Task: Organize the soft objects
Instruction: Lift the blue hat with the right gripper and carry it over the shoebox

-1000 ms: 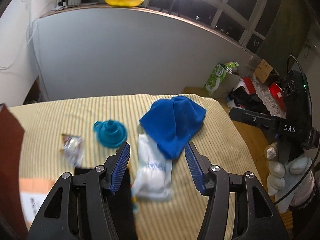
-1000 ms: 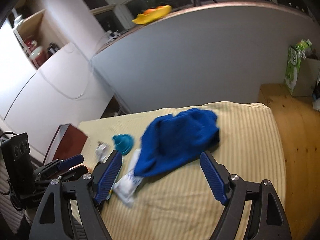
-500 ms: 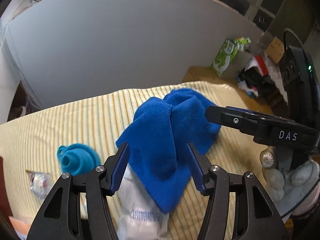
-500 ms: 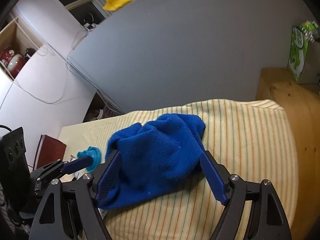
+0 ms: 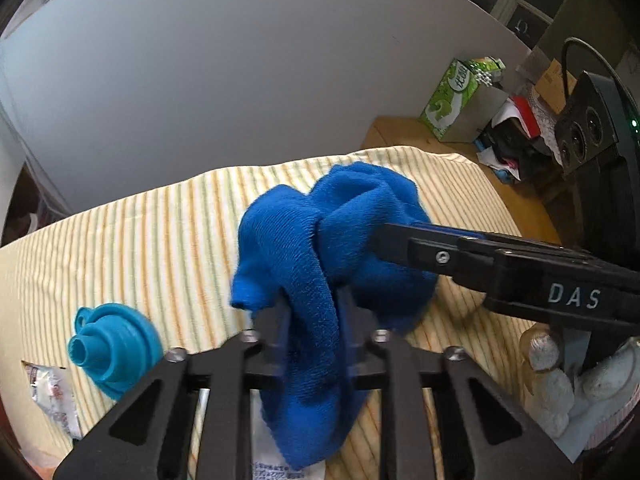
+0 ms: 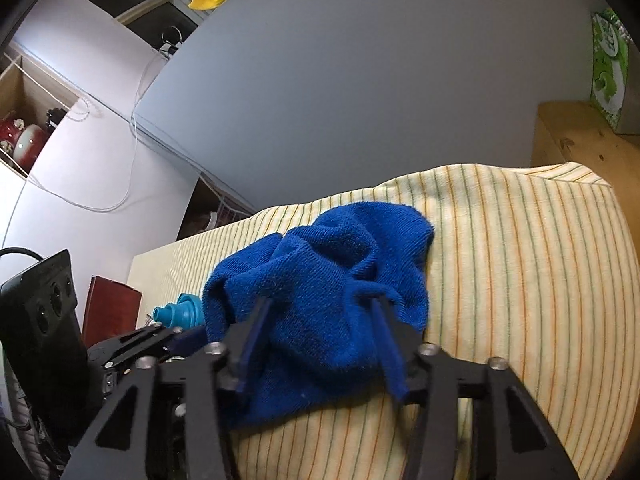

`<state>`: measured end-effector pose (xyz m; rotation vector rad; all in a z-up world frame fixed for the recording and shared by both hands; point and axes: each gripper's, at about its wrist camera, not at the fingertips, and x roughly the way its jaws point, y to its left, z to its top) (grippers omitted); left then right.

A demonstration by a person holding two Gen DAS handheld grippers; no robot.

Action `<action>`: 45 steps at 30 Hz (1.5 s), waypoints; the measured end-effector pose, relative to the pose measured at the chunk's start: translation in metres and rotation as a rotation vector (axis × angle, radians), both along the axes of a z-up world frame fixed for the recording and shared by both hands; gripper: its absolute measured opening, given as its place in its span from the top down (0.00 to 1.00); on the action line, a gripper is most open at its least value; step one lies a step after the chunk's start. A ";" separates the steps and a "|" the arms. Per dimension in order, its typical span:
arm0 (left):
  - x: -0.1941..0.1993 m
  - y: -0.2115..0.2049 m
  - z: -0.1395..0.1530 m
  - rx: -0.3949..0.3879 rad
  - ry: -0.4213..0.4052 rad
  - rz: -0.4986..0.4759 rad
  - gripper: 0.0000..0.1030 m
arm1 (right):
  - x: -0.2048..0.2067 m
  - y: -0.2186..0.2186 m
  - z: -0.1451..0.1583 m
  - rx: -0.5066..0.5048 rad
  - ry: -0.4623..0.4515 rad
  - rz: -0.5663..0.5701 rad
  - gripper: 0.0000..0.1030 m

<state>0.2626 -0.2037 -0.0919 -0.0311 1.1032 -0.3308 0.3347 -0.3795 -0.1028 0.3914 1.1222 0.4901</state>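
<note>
A blue towel (image 5: 360, 216) lies bunched on the striped cloth (image 5: 160, 240). My left gripper (image 5: 312, 308) is closing, and its pads pinch a fold of the towel at its near side. My right gripper (image 5: 380, 236) reaches in from the right in the left wrist view. It is closing too, its pads squeezing the bunched towel (image 6: 320, 272) between them (image 6: 320, 308). The left gripper's tip (image 6: 180, 338) shows at the towel's left edge in the right wrist view. A white soft packet (image 5: 288, 472) lies mostly hidden under the towel.
A teal funnel (image 5: 112, 348) and a small foil packet (image 5: 52, 392) lie left of the towel. A green carton (image 5: 452, 96) stands on a wooden surface (image 6: 580, 148) at the far right. A dark red box (image 6: 108, 308) stands at the left. A gloved hand (image 5: 560, 392) holds the right gripper.
Both grippers came down and forward onto the blue towel and their jaws narrowed around it. The towel is now bunched up between them.
</note>
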 end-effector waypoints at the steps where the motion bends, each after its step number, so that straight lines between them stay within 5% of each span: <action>1: 0.000 -0.002 0.001 0.002 -0.007 -0.003 0.88 | 0.000 0.001 0.000 0.013 0.005 0.004 0.67; 5: 0.000 -0.005 0.001 -0.035 -0.001 -0.010 0.91 | -0.003 0.006 -0.004 0.040 0.025 0.020 0.86; 8: -0.004 -0.006 0.005 -0.051 -0.006 -0.012 0.91 | -0.006 0.007 -0.002 0.056 0.025 0.015 0.90; 15: -0.031 -0.005 0.037 -0.076 -0.062 -0.052 0.92 | -0.024 0.005 0.024 0.075 -0.008 0.022 0.92; 24: -0.081 0.027 0.107 -0.135 -0.182 -0.056 0.92 | -0.073 0.018 0.100 0.081 -0.126 0.058 0.93; 35: -0.152 0.134 0.173 -0.146 -0.322 0.047 0.92 | -0.121 0.128 0.184 0.083 -0.266 0.229 0.93; 45: -0.203 0.256 0.192 -0.070 -0.372 0.229 0.92 | -0.141 0.266 0.202 0.112 -0.308 0.428 0.93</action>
